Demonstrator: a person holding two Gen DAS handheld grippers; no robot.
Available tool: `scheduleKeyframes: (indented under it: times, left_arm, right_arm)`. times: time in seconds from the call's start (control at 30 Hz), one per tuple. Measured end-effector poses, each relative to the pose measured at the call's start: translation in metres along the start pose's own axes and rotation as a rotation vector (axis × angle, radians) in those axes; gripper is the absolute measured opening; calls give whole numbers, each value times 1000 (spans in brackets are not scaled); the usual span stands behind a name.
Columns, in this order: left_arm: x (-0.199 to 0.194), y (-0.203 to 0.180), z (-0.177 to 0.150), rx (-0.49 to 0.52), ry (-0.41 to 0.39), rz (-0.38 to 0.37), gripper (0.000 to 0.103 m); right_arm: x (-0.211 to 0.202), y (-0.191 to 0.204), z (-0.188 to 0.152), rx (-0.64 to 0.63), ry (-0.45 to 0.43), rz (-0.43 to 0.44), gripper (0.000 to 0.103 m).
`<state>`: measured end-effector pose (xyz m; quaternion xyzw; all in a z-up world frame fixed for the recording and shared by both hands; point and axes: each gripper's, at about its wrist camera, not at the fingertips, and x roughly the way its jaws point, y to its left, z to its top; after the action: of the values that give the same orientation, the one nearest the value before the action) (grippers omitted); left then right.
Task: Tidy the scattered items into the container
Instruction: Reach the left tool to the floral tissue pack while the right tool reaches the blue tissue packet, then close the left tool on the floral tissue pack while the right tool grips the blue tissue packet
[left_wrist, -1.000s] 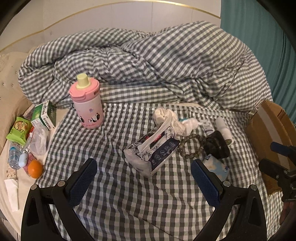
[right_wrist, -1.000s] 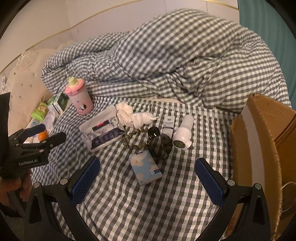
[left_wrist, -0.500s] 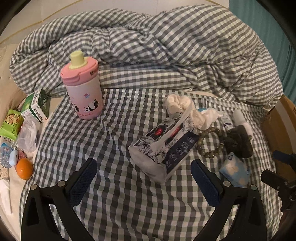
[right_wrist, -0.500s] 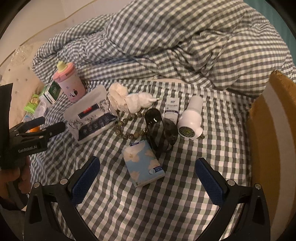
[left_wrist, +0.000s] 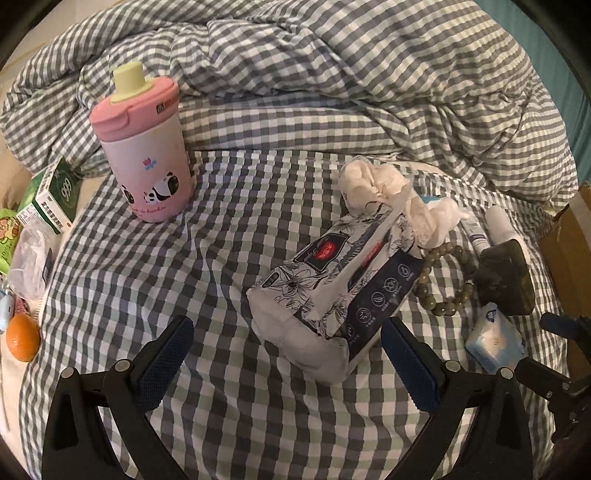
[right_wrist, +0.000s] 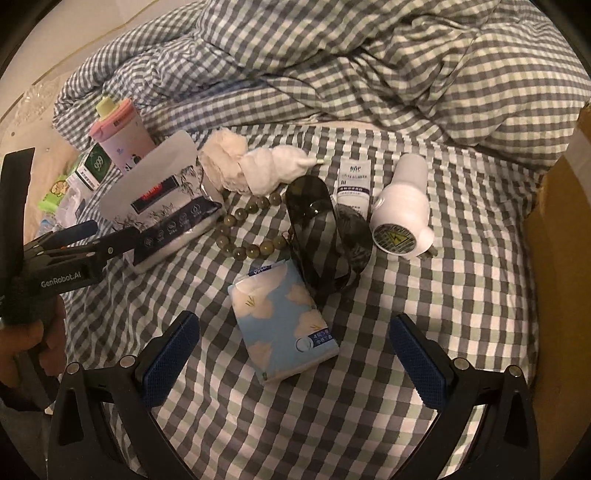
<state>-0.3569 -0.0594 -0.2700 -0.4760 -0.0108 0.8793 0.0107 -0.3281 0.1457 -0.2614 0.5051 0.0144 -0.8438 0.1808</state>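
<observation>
Left tool (left_wrist: 286, 352): jaws wide open, empty, straddling the near end of the floral soft-pack tissue bag (left_wrist: 328, 291). Right tool (right_wrist: 293, 356): jaws wide open, empty, around the pale-blue pocket tissue packet (right_wrist: 284, 328). Both packs lie mid-bed on the checked sheet. The brown cardboard box (right_wrist: 557, 236) stands at the bed's right edge. Judgement: nothing visibly stowed; the pink bottle (left_wrist: 142, 147), bead bracelet (right_wrist: 251, 229) and sunglasses (right_wrist: 325, 236) remain.

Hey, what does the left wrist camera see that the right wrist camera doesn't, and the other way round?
Only the left wrist view shows the orange at the bed's left edge. Only the right wrist view shows the white plug-in device whole and the person's hand. Both show the pink bottle, big tissue pack, bead bracelet, small blue tissue packet and cardboard box.
</observation>
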Motion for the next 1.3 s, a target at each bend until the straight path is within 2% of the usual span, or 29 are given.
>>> scheduleKeyframes:
  times: [0.4,0.43,0.57,0.8,0.93,1.0,1.07,1.1,1.3]
  left_arm:
    - [14,8,-4,-38,14,-35,102]
    - [15,8,-4,-40,14,-40,98]
    - [18,5,-4,-42,29,-75,59]
    - [12,2,-5,-29,6,-62,38]
    - [11,6,-6,-34,6,-69,33]
    - [9,6,-6,-31,3,-65,31]
    - [8,6,-6,-31,-1,-61,29]
    - [7,7,-6,-32,-3,-60,28]
    - [-2,9,-5,-37,-15,-57,25]
  right_arm:
    - [17,0,-1,4,27,19,103]
    - [18,0,-2,4,29,21,103]
    - [21,1,-1,5,33,27,103]
    - [24,2,-1,0,31,34,103]
    - [25,3,-3,-3,34,32,102]
    - [25,4,-4,-9,35,31,94]
    - [25,5,-5,-12,40,29,71]
    - [26,5,-5,-14,44,26,65]
    - [20,5,-7,-13,43,41,61]
